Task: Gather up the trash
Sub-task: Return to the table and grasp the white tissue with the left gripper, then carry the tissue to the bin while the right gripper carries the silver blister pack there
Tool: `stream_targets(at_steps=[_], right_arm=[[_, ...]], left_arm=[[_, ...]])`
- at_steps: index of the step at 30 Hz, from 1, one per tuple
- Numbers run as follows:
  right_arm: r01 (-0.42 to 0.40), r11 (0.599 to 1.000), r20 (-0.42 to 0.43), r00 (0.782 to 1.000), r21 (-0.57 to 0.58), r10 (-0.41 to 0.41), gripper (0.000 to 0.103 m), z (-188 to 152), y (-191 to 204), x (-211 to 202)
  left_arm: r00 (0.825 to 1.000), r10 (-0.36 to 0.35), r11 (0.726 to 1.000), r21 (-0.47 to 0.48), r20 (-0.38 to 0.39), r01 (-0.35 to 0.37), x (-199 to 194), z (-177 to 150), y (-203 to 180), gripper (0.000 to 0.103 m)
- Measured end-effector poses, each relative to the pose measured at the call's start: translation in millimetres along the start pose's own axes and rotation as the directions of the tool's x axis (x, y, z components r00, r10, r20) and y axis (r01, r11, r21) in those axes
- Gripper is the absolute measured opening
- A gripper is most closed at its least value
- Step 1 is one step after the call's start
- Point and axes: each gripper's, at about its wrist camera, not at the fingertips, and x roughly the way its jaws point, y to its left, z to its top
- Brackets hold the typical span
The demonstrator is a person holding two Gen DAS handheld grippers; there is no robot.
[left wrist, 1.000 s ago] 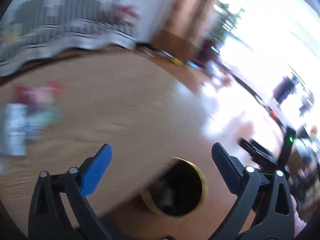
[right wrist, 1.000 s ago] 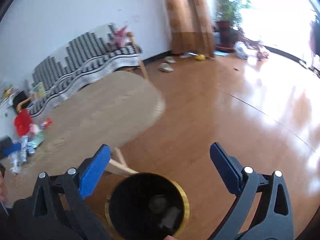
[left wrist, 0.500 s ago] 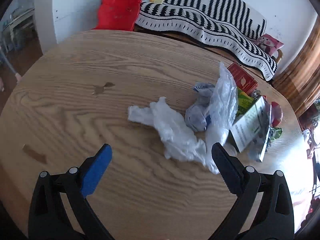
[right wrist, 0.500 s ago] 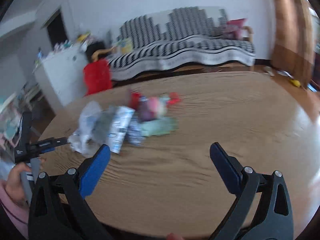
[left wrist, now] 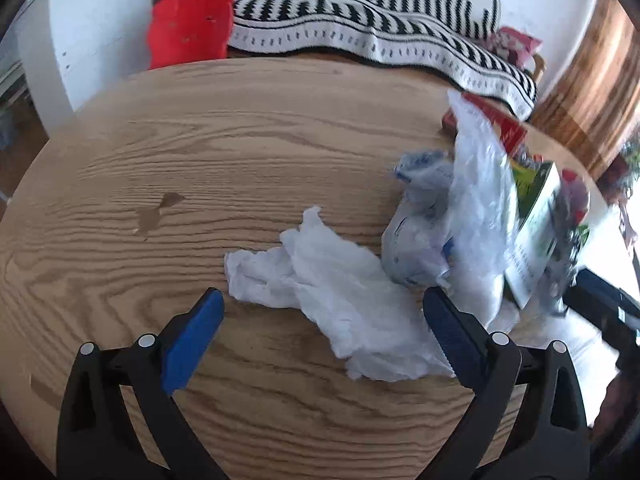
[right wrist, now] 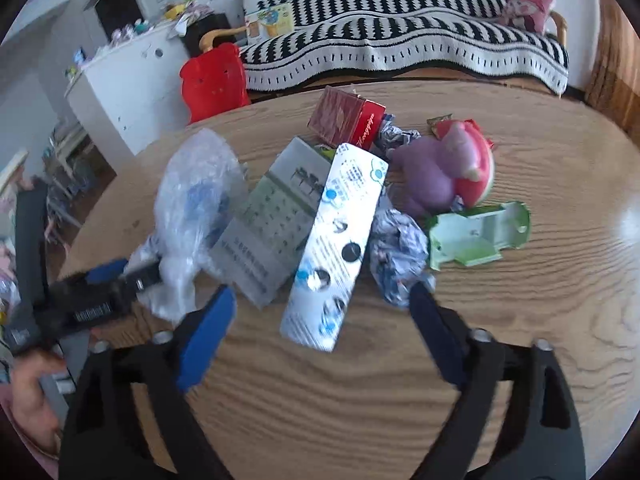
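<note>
Trash lies on a round wooden table (left wrist: 200, 184). In the left wrist view my open, empty left gripper (left wrist: 320, 320) hovers over a crumpled white tissue (left wrist: 332, 280), beside a clear plastic bag (left wrist: 476, 200) and a blue-white crumpled wrapper (left wrist: 416, 248). In the right wrist view my open, empty right gripper (right wrist: 320, 312) is just above a long white-and-blue box (right wrist: 340, 240). Near it lie a grey-green carton (right wrist: 272, 216), a crumpled wrapper (right wrist: 400, 252), a green opened carton (right wrist: 476, 236), a red box (right wrist: 348, 116), a purple-and-watermelon toy (right wrist: 444, 168) and the plastic bag (right wrist: 192, 200). The left gripper shows there too (right wrist: 104, 288).
A red plastic chair (right wrist: 212, 80), a white cabinet (right wrist: 128, 72) and a black-and-white striped sofa (right wrist: 400, 40) stand behind the table. The table edge runs close under both grippers. A small dark stain (left wrist: 160, 208) marks the wood at the left.
Both grippers swung from above the black bin on the floor to over the table. They have since moved closer to the trash pile. Both stayed open.
</note>
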Motion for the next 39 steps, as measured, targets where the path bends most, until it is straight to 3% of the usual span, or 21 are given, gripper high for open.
stream_targets(at_steps=[2,4,5,6,8,11,17,22,30,34,36,39], right_arm=[[-0.005,1.000,-0.004,1.000,0.006,0.005,0.058,3.4,-1.3,5.8],[-0.010,1.000,-0.008,1.000,0.007,0.010,0.044,5.5,-6.3,8.8],[-0.021,1.000,-0.008,1.000,0.020,0.021,0.032,5.1,-11.1,7.5],[-0.028,0.999,0.001,1.000,0.030,0.028,0.030,4.6,-14.3,5.9],[-0.031,0.999,0.030,0.999,0.035,0.030,0.030,3.3,-19.2,-2.7],[-0.021,0.999,0.093,0.996,0.026,0.018,0.030,-0.2,-22.7,-20.9],[0.004,0.999,0.170,0.985,0.052,-0.013,0.030,-3.3,-38.5,-39.7],[-0.015,0.996,0.155,0.988,0.091,0.000,0.030,-5.5,-47.8,-37.9],[-0.053,0.998,0.184,0.982,0.040,0.045,0.030,-4.0,-39.1,-41.5],[-0.069,0.997,0.251,0.966,0.030,0.059,0.030,-3.3,-40.2,-60.3],[-0.104,0.992,0.280,0.957,0.067,0.081,0.030,-5.1,-50.5,-77.8],[-0.171,0.975,0.354,0.929,0.142,0.112,0.030,-18.8,-83.0,-122.8]], left_arm=[[1.000,-0.014,0.999,0.035,0.011,0.014,-1.9,-3.2,-0.1,0.089],[1.000,-0.007,0.997,0.081,0.023,0.005,-3.6,-4.8,-1.7,0.065],[1.000,-0.009,0.995,0.101,0.025,0.007,-5.9,-4.7,-3.8,0.041],[1.000,-0.022,0.994,0.111,0.022,0.019,-7.5,-5.0,-6.0,0.030],[0.999,-0.020,0.994,0.110,0.043,0.015,-15.2,-5.3,-10.1,0.024],[0.995,-0.031,0.997,0.078,0.093,0.024,-30.5,-5.1,-11.3,0.024],[0.975,0.067,0.998,0.005,0.210,-0.070,-60.3,-10.2,-1.5,0.024],[0.980,0.047,0.999,-0.025,0.194,-0.043,-60.8,-9.2,6.5,0.024],[0.976,0.007,0.999,-0.036,0.215,0.000,-67.6,-10.1,8.5,0.022],[0.949,-0.043,0.997,-0.046,0.313,0.060,-99.7,-12.9,-6.3,0.022],[0.934,-0.069,0.997,-0.018,0.351,0.080,-117.6,-14.0,-26.6,0.020],[0.904,-0.162,0.986,0.037,0.395,0.161,-145.8,-21.8,-71.4,0.019]])
